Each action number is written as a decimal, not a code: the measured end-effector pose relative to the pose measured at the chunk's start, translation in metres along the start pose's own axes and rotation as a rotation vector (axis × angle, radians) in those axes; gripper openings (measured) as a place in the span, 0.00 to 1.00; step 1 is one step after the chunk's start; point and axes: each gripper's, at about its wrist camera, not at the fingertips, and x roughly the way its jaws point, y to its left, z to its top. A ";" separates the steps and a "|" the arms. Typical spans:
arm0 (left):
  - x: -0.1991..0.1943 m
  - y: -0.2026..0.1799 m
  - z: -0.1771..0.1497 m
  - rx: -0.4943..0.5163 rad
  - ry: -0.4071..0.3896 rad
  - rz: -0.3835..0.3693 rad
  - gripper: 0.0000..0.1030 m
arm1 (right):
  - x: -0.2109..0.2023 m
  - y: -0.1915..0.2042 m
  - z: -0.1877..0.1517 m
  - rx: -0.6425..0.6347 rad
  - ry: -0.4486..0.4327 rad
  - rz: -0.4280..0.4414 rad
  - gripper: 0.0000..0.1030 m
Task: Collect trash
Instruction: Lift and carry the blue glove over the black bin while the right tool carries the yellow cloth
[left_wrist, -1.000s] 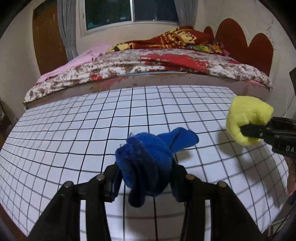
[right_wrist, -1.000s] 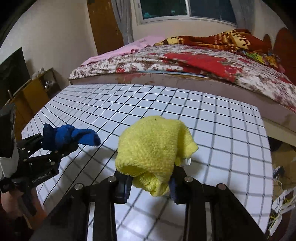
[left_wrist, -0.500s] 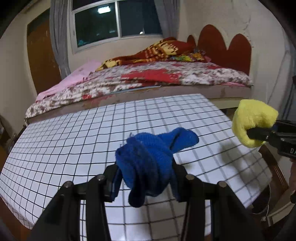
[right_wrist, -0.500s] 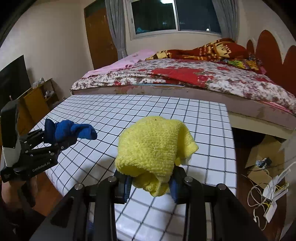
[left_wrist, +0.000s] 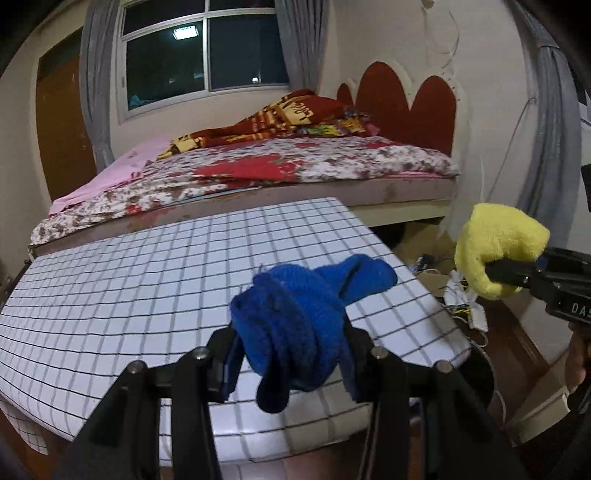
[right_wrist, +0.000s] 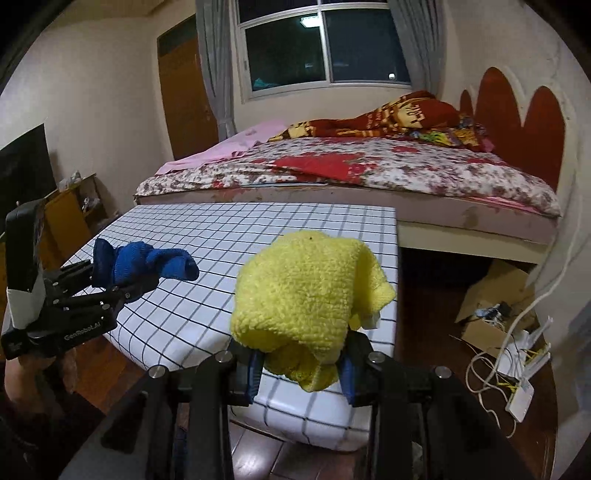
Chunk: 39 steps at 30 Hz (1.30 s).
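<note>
A grid-patterned table (left_wrist: 147, 280) stands before the bed (left_wrist: 295, 166). Over its near edge, the left gripper (left_wrist: 291, 354) clamps a blue cloth (left_wrist: 295, 317); past the right corner, the right gripper (right_wrist: 299, 365) clamps a yellow cloth (right_wrist: 306, 291) above open floor (right_wrist: 424, 314).

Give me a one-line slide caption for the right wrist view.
Right gripper clamps a yellow cloth above the checked table; left gripper holds a blue cloth.
</note>
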 end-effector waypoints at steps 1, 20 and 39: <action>0.000 -0.006 -0.001 0.000 0.001 -0.009 0.44 | -0.004 -0.004 -0.003 0.003 -0.004 -0.005 0.34; 0.008 -0.099 -0.019 0.041 0.045 -0.133 0.44 | -0.048 -0.064 -0.051 0.110 -0.050 -0.081 0.35; 0.023 -0.181 -0.041 0.122 0.098 -0.255 0.44 | -0.071 -0.128 -0.108 0.225 0.033 -0.205 0.35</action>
